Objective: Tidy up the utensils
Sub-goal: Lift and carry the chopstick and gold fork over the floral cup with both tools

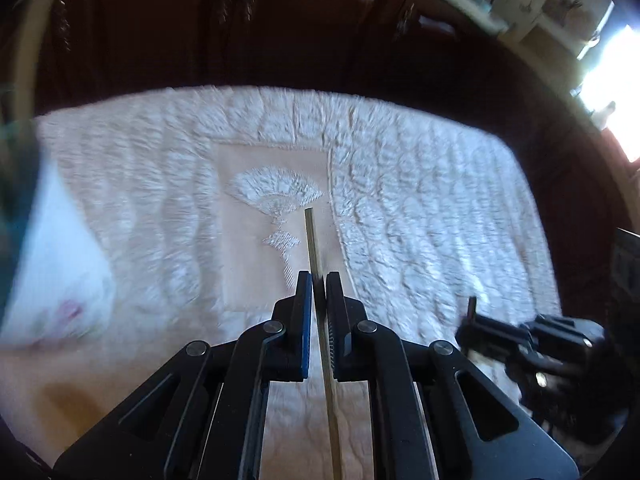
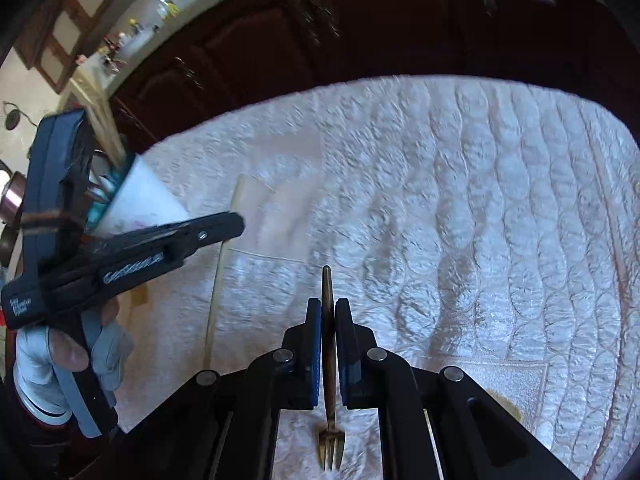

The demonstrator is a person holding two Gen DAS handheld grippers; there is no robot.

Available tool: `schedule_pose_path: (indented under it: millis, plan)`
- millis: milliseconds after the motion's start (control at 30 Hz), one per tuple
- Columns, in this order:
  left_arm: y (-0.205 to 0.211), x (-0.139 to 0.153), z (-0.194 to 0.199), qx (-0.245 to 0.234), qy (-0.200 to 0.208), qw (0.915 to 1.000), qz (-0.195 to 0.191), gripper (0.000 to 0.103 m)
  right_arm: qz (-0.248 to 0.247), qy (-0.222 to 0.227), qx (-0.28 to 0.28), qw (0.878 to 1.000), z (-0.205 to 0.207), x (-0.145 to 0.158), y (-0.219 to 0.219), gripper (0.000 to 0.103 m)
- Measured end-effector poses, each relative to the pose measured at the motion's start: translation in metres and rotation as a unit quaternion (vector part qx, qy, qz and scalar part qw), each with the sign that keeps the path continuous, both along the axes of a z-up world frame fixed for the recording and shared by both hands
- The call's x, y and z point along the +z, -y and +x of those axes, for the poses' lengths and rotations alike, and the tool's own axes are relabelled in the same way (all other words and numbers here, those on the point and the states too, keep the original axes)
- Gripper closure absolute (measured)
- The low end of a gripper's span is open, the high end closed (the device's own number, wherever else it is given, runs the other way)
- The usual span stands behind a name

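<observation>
Utensils sit one in each tool: the left tool [image 1: 319, 280] has its jaws pressed on a thin brass-coloured rod [image 1: 313, 240], which runs straight out past the fingertips above the white textured cloth [image 1: 420, 184] on the desk. The right tool [image 2: 328, 306] pinches a small brass fork [image 2: 329, 420] by its handle, the tines pointing back toward the camera and the rounded handle end sticking out ahead of the pads. A gloved hand [image 2: 68, 356] grips the left tool's handle, and behind it stands a white container [image 2: 140, 196] with a teal rim.
</observation>
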State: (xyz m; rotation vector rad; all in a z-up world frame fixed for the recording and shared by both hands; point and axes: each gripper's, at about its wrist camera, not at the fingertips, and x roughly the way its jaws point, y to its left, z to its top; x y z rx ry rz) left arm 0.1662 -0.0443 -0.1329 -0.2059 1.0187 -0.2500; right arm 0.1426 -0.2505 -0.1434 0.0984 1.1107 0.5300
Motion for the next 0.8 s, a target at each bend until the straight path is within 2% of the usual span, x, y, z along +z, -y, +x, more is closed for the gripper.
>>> schedule_pose_path:
  millis: [233,400,533,600,667,800]
  plan:
    - [-0.026,0.049,-0.060,0.000,0.051,0.9985,-0.018,0.097,0.014,0.035,0.014,0.999,-0.024,0.038,-0.006,0.097]
    - [-0.043,0.064,-0.083,0.011,0.070,0.9975,-0.005,0.097,0.011,0.055,0.025,0.998,-0.036,0.060,-0.030,0.097]
    - [-0.048,0.052,-0.082,0.017,0.048,0.9986,-0.011,0.095,0.007,0.066,0.026,0.997,-0.038,0.063,-0.044,0.097]
    - [-0.042,0.041,-0.076,0.016,0.039,0.9991,-0.005,0.081,0.006,0.068,0.025,0.997,-0.038,0.064,-0.045,0.097]
    - [-0.032,0.024,-0.063,0.014,0.023,0.9996,0.001,0.071,0.005,0.070,0.024,0.997,-0.038,0.066,-0.044,0.097]
    - [-0.018,-0.008,-0.036,0.025,-0.007,0.9996,0.008,0.070,0.004,0.069,0.017,0.997,-0.037,0.066,-0.030,0.097]
